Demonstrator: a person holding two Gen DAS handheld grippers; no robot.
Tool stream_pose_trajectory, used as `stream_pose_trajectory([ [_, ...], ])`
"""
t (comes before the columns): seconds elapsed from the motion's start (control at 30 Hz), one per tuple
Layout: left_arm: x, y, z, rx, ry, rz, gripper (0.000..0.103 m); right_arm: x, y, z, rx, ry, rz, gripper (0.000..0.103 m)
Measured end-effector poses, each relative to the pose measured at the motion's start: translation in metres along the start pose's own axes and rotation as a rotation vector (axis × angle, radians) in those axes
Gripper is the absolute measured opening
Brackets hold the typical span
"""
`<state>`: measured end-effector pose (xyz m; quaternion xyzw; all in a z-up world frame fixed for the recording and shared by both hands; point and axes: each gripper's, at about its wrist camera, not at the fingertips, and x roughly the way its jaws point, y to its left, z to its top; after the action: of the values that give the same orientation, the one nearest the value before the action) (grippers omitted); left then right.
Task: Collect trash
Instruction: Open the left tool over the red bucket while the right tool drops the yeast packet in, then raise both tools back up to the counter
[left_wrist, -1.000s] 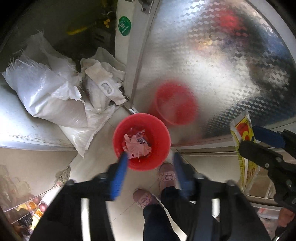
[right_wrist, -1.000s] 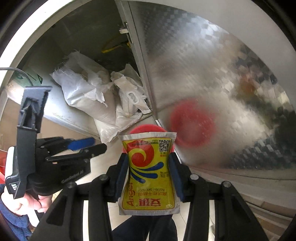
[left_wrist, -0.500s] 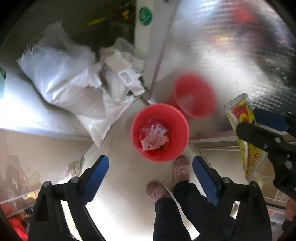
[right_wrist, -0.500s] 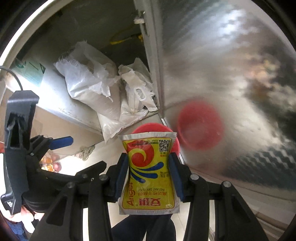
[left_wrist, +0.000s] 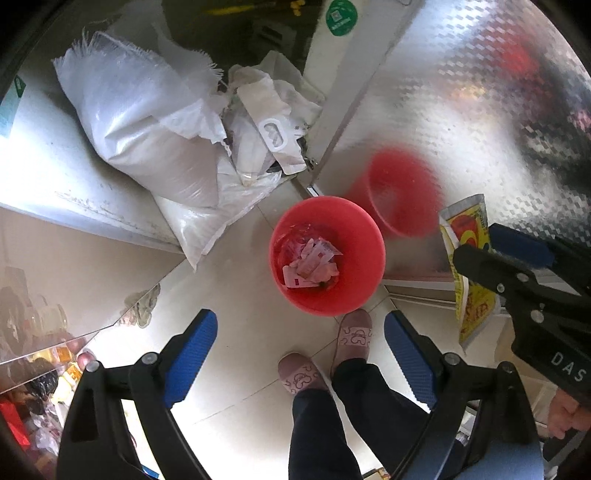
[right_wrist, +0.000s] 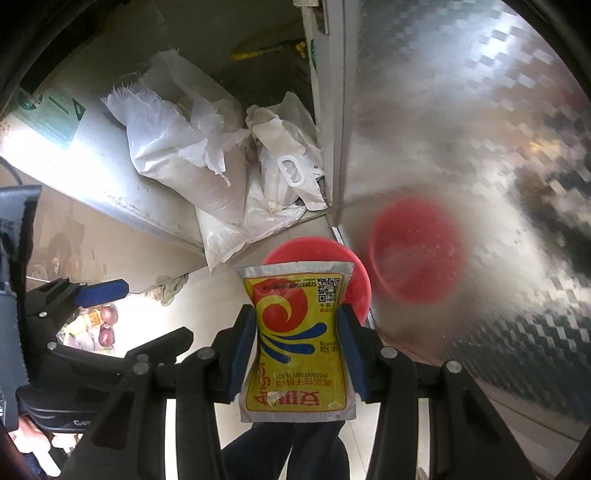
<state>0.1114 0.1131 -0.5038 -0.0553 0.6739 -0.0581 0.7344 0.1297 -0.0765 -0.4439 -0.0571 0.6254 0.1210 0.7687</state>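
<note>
Your right tongs (right_wrist: 297, 354) grip the yellow yeast packet (right_wrist: 295, 347) by its 2 sides, above the floor and near the red bin (left_wrist: 327, 254). Your left tongs (left_wrist: 299, 363) gape wide and empty over the bin, which holds pink scraps (left_wrist: 312, 262).

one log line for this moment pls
left hand-held gripper: open, empty | right hand-held gripper: shut on yeast packet | red bin: on floor, holds scraps | packet: not yet dropped

Left claw (left_wrist: 297, 363) opened wide since second ago; pink trash dropped into bucket (left_wrist: 364, 236), now lying flatter.
</note>
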Motion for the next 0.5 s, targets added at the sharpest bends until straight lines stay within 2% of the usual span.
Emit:
stream_pose_trajectory([
  [0.17,-0.001,0.001,0.0,-0.006,0.002,0.016,0.091,0.003,0.0,0.0,-0.019,0.002,0.009,0.046],
  [0.23,-0.003,0.003,0.0,-0.01,-0.001,0.025,0.091,0.002,0.002,0.0,-0.043,-0.008,-0.008,0.05],
  [0.3,-0.009,0.004,-0.001,-0.013,-0.005,0.042,0.091,-0.002,0.003,0.0,-0.057,-0.026,-0.01,0.071],
  [0.37,-0.017,0.006,-0.003,-0.022,-0.013,0.042,0.091,-0.01,0.002,-0.001,-0.052,-0.035,-0.002,0.081],
  [0.5,-0.051,0.008,-0.01,-0.03,-0.037,0.056,0.091,-0.03,0.008,-0.001,-0.058,-0.032,0.01,0.082],
])
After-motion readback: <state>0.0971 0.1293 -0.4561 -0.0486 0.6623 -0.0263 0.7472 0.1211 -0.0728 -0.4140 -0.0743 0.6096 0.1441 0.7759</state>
